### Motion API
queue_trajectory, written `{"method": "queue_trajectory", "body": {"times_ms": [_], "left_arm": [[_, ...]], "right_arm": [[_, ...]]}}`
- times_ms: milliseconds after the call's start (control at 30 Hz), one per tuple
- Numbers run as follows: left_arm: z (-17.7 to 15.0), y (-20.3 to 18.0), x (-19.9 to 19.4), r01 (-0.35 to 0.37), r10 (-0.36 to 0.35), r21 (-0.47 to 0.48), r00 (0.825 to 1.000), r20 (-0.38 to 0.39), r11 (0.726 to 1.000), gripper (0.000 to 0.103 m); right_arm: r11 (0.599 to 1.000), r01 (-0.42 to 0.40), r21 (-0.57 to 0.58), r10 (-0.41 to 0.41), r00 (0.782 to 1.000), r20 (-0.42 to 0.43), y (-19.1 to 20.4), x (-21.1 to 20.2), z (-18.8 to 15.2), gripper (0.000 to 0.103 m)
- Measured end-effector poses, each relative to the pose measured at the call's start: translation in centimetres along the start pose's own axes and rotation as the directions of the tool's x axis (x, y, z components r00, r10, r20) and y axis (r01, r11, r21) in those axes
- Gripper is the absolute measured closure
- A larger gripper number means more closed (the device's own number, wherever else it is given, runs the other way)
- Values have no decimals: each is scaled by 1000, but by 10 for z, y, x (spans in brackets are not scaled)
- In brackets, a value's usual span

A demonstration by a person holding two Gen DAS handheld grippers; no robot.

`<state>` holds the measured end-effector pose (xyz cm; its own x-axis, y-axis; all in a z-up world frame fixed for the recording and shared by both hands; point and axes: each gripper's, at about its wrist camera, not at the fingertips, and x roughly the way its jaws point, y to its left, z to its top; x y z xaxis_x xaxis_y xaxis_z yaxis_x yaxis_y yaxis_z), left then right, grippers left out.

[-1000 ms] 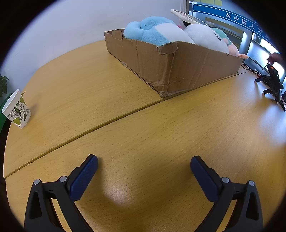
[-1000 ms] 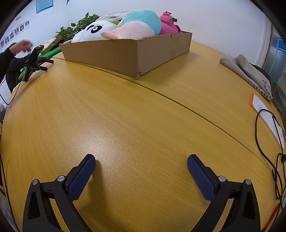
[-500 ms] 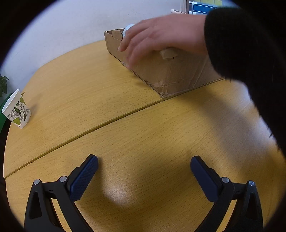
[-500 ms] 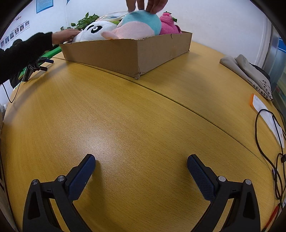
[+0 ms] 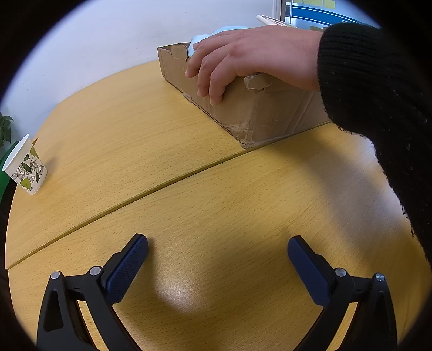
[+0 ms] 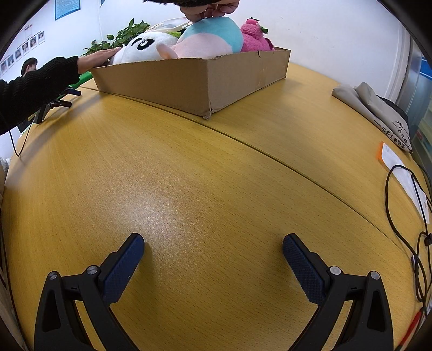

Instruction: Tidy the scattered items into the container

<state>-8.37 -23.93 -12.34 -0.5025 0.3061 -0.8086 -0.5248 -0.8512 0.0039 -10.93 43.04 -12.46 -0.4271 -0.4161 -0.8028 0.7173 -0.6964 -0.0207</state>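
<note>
A shallow cardboard box [image 6: 205, 81] stands at the far side of the wooden table [image 6: 216, 172]. It holds a panda plush [image 6: 143, 48], a blue and pink plush [image 6: 213, 37] and a pink plush [image 6: 255, 39]. In the left wrist view a person's hand [image 5: 243, 56] grips the corner of the same box [image 5: 259, 116], with a black sleeve [image 5: 378, 108] behind it. Another hand [image 6: 101, 56] touches the panda and fingers [image 6: 210, 10] pinch the blue plush. My left gripper [image 5: 217, 247] and right gripper [image 6: 213, 244] rest open and empty, far from the box.
A leaf-patterned paper cup [image 5: 25, 168] stands at the table's left edge. Folded grey cloth [image 6: 375, 108], a paper slip [image 6: 405, 175] and a black cable [image 6: 399, 216] lie at the right. A small black tripod [image 6: 54, 105] sits at the left, with green plants [image 6: 118, 40] behind the box.
A person's hands came into view and settled on the box and plush toys; the hand at the box corner now curls lower over its edge. Both grippers stayed still.
</note>
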Motion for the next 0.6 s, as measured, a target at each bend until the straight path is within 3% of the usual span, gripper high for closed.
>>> {"method": "queue_trajectory", "body": {"times_ms": [600], "left_arm": [[2,-1,1,2,-2,4,1000,0,1000,0]], "right_arm": [[1000,-1,-2,1,1000,0,-1,0,0,0]]}}
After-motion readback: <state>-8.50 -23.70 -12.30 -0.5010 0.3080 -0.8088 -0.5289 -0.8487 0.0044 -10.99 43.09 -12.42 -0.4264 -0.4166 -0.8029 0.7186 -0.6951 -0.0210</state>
